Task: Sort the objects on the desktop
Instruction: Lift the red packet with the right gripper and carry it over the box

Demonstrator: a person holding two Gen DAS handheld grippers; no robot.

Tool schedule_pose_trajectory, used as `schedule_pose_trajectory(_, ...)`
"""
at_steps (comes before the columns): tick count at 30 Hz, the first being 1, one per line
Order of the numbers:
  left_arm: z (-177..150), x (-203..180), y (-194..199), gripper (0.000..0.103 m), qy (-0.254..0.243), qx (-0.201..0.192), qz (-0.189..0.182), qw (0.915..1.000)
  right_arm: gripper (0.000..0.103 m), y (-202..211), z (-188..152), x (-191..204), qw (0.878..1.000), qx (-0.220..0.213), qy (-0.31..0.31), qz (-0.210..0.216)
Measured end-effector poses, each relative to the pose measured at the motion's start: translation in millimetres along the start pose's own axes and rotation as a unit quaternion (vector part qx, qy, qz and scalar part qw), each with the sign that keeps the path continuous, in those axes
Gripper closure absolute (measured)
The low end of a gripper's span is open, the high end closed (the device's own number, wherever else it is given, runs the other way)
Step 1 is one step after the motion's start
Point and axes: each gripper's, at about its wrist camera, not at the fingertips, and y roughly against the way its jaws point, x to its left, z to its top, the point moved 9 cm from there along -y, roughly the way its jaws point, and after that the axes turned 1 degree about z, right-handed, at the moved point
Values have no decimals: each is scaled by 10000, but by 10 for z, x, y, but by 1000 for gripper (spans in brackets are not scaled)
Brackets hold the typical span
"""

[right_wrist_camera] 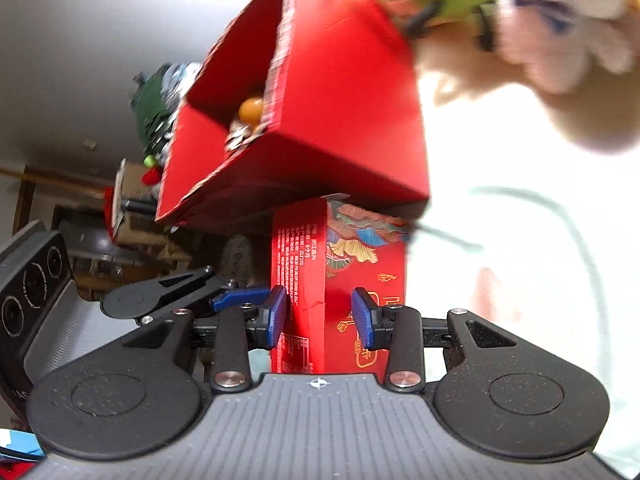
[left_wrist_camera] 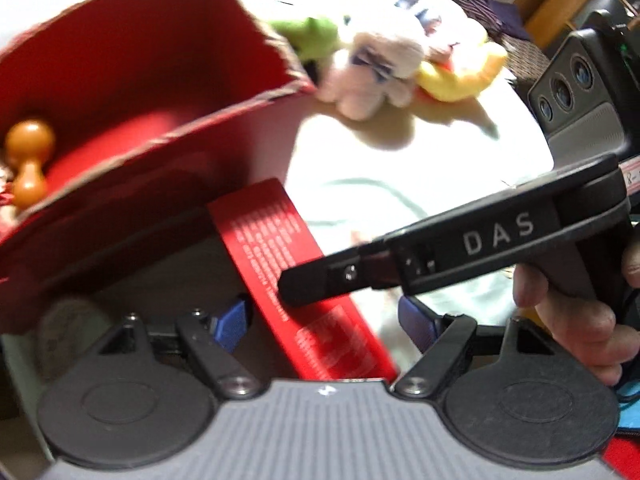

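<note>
White cloth covers the worktop (right_wrist_camera: pixel 520 280), where plush toys (left_wrist_camera: pixel 400 68) are heaped behind an open red box (right_wrist_camera: pixel 340 100) holding an orange gourd-shaped toy (left_wrist_camera: pixel 28 156). A flat red carton (right_wrist_camera: pixel 340 280) is framed between the right hand-held gripper's (right_wrist_camera: pixel 320 316) parted blue pads. The left hand-held gripper (left_wrist_camera: pixel 320 320) is spread wide beside the same carton.

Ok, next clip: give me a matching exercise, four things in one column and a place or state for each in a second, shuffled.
Things:
1. orange gourd-shaped toy
2. plush toys
3. flat red box
4. right gripper

Places or states:
A. on the white cloth beyond the open red box
B. open, pads either side of the flat box
C. inside the open red box
D. standing on edge under the open red box

Pairs: 1-C, 2-A, 3-D, 4-B
</note>
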Motion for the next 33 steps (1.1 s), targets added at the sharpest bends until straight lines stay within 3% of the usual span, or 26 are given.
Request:
schedule_pose_trajectory(3, 74, -149, -32, 21, -209, -70, -175, 9996, 62, 158, 8, -117, 9997, -206, -137, -34)
schedule_pose_trajectory(6, 129, -302, -44, 13, -364, -156, -529, 9978, 59, 321, 32, -223, 9987, -452, -226, -35)
schedule_pose_trajectory(13, 192, -382, -98, 18, -287, -173, -897, 9954, 53, 574, 69, -489, 9965, -721, -393, -165)
schedule_pose_trajectory(18, 148, -152, -175, 14, 80, -77, -740, 9972, 51, 587, 103, -588, 9952, -801, -511, -231)
schedule_pose_trajectory(22, 104, -65, -286, 10, 406, 81, -967, 9945, 51, 562, 98, -624, 9957, -730, -509, -270)
schedule_pose_trajectory(24, 119, -51, -278, 13, 468, 74, -1003, 9938, 51, 576, 103, -649, 9954, -724, -536, -315)
schedule_pose_trajectory(28, 144, -41, -241, 13, 466, -2, -1119, 9926, 51, 578, 99, -708, 9955, -676, -570, -327)
schedule_pose_trajectory(33, 150, -105, -312, 5, 311, -37, -864, 9958, 50, 565, 67, -702, 9945, -657, -811, 16)
